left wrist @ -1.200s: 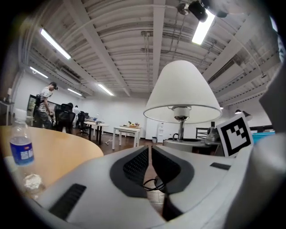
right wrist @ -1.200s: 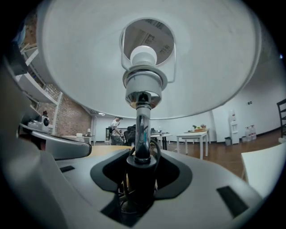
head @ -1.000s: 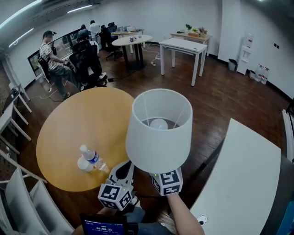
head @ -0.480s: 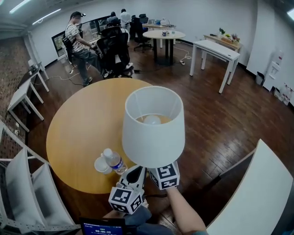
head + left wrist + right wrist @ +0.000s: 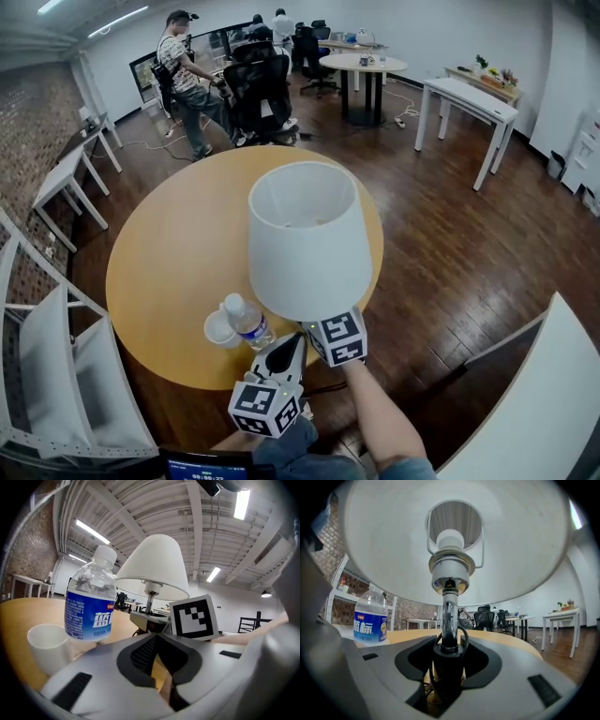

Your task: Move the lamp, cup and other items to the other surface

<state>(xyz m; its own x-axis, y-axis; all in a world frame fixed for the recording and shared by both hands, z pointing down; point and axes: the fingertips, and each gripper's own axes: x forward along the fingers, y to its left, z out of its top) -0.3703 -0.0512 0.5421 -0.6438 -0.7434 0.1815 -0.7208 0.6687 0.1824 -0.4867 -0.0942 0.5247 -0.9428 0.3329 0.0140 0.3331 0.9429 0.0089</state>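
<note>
The white lamp (image 5: 305, 239) is being held upright over the near edge of the round wooden table (image 5: 159, 253). The low part of its stem is being squeezed between the jaws of the right gripper (image 5: 449, 660). The left gripper (image 5: 157, 641) is being kept clenched tight with nothing in it, just left of the right one. A water bottle (image 5: 246, 322) and a white cup (image 5: 221, 330) are standing side by side on the near part of the table, just left of the lamp. The lamp step seems to be the one being done now, and the lamp is probably being brought here to be set down. Next, it is likely being lowered straight onto a bare spot right of the bottle, so that nothing is being knocked over, before the jaws are being opened. One lamp, one bottle, one cup and two grippers are being counted.
</note>
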